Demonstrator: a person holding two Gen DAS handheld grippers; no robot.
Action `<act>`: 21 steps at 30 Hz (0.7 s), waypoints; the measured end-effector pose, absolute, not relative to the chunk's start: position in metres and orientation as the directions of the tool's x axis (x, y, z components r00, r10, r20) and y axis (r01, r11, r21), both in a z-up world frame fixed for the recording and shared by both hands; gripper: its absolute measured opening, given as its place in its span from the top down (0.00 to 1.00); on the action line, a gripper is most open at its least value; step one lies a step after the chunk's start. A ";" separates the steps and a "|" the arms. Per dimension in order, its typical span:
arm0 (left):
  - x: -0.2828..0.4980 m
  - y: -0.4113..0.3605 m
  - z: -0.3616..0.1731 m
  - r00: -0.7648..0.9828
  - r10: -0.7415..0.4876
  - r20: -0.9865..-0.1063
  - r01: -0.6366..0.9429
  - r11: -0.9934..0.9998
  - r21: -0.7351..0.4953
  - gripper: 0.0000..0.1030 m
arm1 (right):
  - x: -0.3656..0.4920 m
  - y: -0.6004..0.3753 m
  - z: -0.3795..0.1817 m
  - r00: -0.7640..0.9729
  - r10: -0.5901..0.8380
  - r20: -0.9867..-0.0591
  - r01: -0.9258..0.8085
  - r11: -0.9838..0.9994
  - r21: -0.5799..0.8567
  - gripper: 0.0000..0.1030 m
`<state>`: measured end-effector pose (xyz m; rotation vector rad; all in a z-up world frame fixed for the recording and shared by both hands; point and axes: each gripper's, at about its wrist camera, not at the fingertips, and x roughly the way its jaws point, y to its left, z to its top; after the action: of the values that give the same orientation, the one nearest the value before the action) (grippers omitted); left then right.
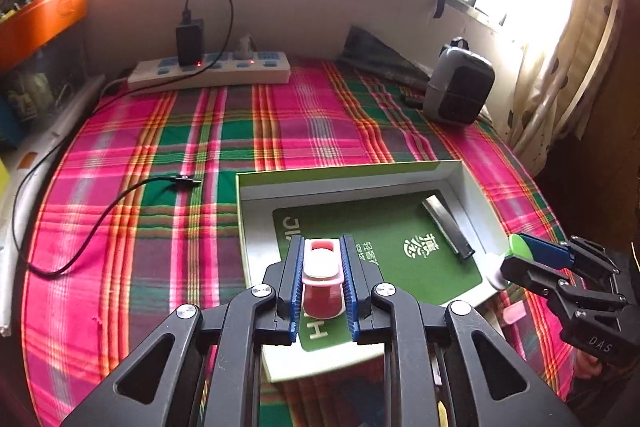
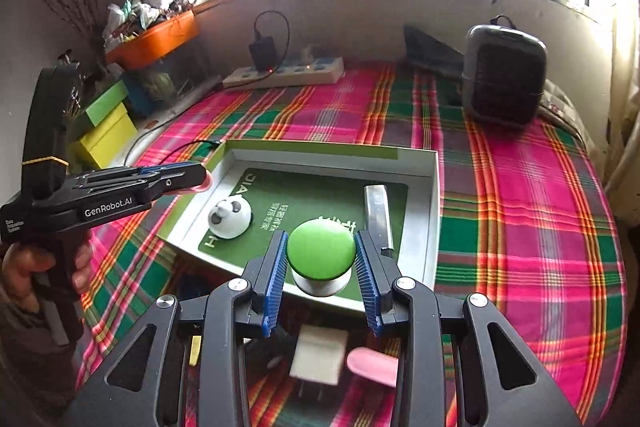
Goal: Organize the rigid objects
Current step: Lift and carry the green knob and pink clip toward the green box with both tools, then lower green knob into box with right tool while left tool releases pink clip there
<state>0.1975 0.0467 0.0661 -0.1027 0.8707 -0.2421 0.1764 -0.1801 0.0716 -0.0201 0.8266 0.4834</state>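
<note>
My left gripper (image 1: pixel 322 242) is shut on a small red and white piece (image 1: pixel 323 291) with a pink rim, held above the near-left part of a shallow white box (image 1: pixel 348 171). A green card lines the box, and a silver bar (image 1: pixel 448 225) lies at its right side. In the right wrist view, my right gripper (image 2: pixel 321 234) is shut on a round knob with a green dome and white base (image 2: pixel 321 255), over the box's near edge (image 2: pixel 320 149). A white panda-faced dome (image 2: pixel 229 217) sits in the box at left, and the silver bar (image 2: pixel 378 215) at right. A hand holds the left gripper (image 2: pixel 196 173) at the box's left corner.
A plaid cloth covers the table. At the back stand a power strip (image 1: pixel 212 69) with a black charger and a grey box-shaped appliance (image 1: pixel 458 91). A black cable (image 1: pixel 100 219) trails at left. Yellow and green boxes (image 2: pixel 108 131) sit at far left. A white block (image 2: pixel 320 355) and a pink piece (image 2: pixel 372 365) lie under my right gripper.
</note>
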 end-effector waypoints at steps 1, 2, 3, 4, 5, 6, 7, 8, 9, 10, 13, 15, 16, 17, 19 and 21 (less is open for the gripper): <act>0.200 0.047 0.064 0.616 -0.252 -0.746 0.167 0.968 -0.189 0.83 | 0.180 -0.179 0.070 0.570 0.407 -0.714 -0.421 0.891 0.171 0.66; 0.203 0.047 0.061 0.612 -0.248 -0.751 0.162 0.969 -0.188 0.83 | 0.183 -0.178 0.067 0.565 0.408 -0.717 -0.421 0.890 0.174 0.66; 0.206 0.047 0.058 0.608 -0.246 -0.755 0.160 0.969 -0.187 0.83 | 0.186 -0.176 0.064 0.561 0.405 -0.722 -0.420 0.891 0.174 0.66; 0.209 0.047 0.055 0.604 -0.242 -0.760 0.156 0.970 -0.185 0.83 | 0.188 -0.175 0.062 0.558 0.403 -0.726 -0.421 0.891 0.171 0.66; 0.212 0.047 0.053 0.601 -0.237 -0.763 0.154 0.972 -0.180 0.83 | 0.190 -0.173 0.060 0.553 0.403 -0.729 -0.424 0.890 0.170 0.66; 0.214 0.046 0.051 0.600 -0.232 -0.766 0.154 0.973 -0.175 0.83 | 0.192 -0.172 0.057 0.547 0.403 -0.734 -0.426 0.888 0.170 0.66; 0.216 0.046 0.049 0.597 -0.230 -0.768 0.153 0.973 -0.173 0.83 | 0.194 -0.171 0.055 0.541 0.403 -0.738 -0.428 0.888 0.170 0.66; 0.218 0.045 0.046 0.593 -0.230 -0.772 0.154 0.973 -0.172 0.83 | 0.196 -0.170 0.053 0.537 0.402 -0.742 -0.430 0.887 0.169 0.66; 0.220 0.045 0.045 0.590 -0.233 -0.773 0.157 0.972 -0.173 0.83 | 0.198 -0.168 0.050 0.532 0.399 -0.746 -0.430 0.887 0.168 0.66; 0.222 0.044 0.043 0.588 -0.233 -0.775 0.157 0.972 -0.174 0.83 | 0.200 -0.168 0.049 0.530 0.398 -0.749 -0.430 0.887 0.167 0.66; 0.228 0.041 0.038 0.580 -0.226 -0.782 0.158 0.974 -0.163 0.83 | 0.205 -0.166 0.044 0.524 0.393 -0.756 -0.428 0.889 0.165 0.66; 0.230 0.039 0.035 0.582 -0.209 -0.786 0.158 0.977 -0.143 0.83 | 0.207 -0.164 0.042 0.524 0.386 -0.759 -0.428 0.890 0.157 0.66; 0.231 0.039 0.034 0.581 -0.207 -0.787 0.157 0.977 -0.142 0.83 | 0.208 -0.163 0.041 0.525 0.383 -0.760 -0.429 0.890 0.153 0.66; 0.232 0.039 0.033 0.578 -0.210 -0.788 0.160 0.977 -0.143 0.83 | 0.208 -0.162 0.040 0.525 0.382 -0.760 -0.430 0.890 0.151 0.66; 0.233 0.039 0.031 0.575 -0.209 -0.791 0.160 0.977 -0.142 0.83 | 0.210 -0.161 0.039 0.526 0.378 -0.762 -0.429 0.891 0.146 0.66; 0.233 0.039 0.030 0.574 -0.207 -0.792 0.158 0.977 -0.141 0.83 | 0.212 -0.160 0.037 0.525 0.375 -0.764 -0.429 0.892 0.143 0.66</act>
<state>0.2331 0.0389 0.0301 -0.0566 0.9354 -0.2140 0.2117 -0.1604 0.0367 -0.0652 0.8980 0.4810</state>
